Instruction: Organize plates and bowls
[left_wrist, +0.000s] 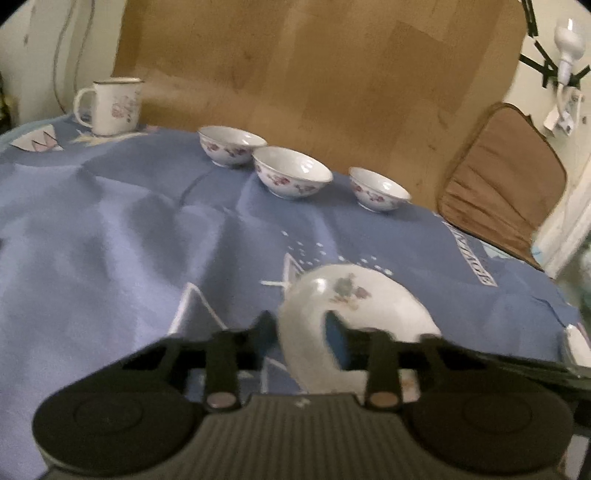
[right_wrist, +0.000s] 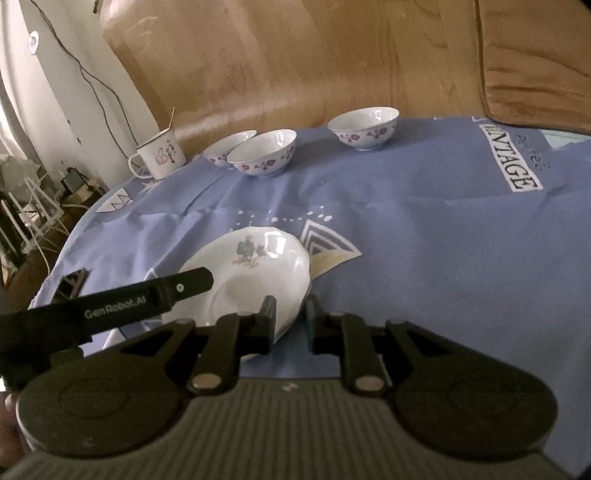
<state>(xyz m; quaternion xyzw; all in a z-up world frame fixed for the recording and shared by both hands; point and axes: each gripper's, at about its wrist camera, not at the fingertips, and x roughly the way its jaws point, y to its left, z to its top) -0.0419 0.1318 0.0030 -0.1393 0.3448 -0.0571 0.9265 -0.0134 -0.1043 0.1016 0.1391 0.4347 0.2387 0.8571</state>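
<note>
The plate (right_wrist: 255, 266) lies on the blue cloth (right_wrist: 424, 258) at the near side of the counter. Both tools stand at its rim. The left gripper (left_wrist: 300, 330) straddles its left edge and the right gripper (right_wrist: 291, 323) its near right edge. Each pair of jaws stands slightly apart with the rim between them. On the right, a strip of cloth shows between the rim and the outer finger, so that pair is not clamped. The left pair also seems to be pressing on nothing.

The step appears to be setting the plate down and letting go. To do it well, spread both pairs of jaws enough to clear the rim. Draw them straight back along their own line, both at once, so the plate does not tip or slide on the loose cloth. After that, the left bowl (left_wrist: 231, 146), the middle bowl (left_wrist: 291, 171) and the right bowl (left_wrist: 378, 188) wait along the far edge. They are well apart from the plate.

The near part of the plate is hidden behind both tools. A second rim seems to show under it in the right wrist view, so it may sit on another plate, but I cannot tell. A white edge (left_wrist: 576, 345) at the far right of the left wrist view is cut off. The left wrist view is blurred, and the mug (left_wrist: 116, 105) looks soft there.
</note>
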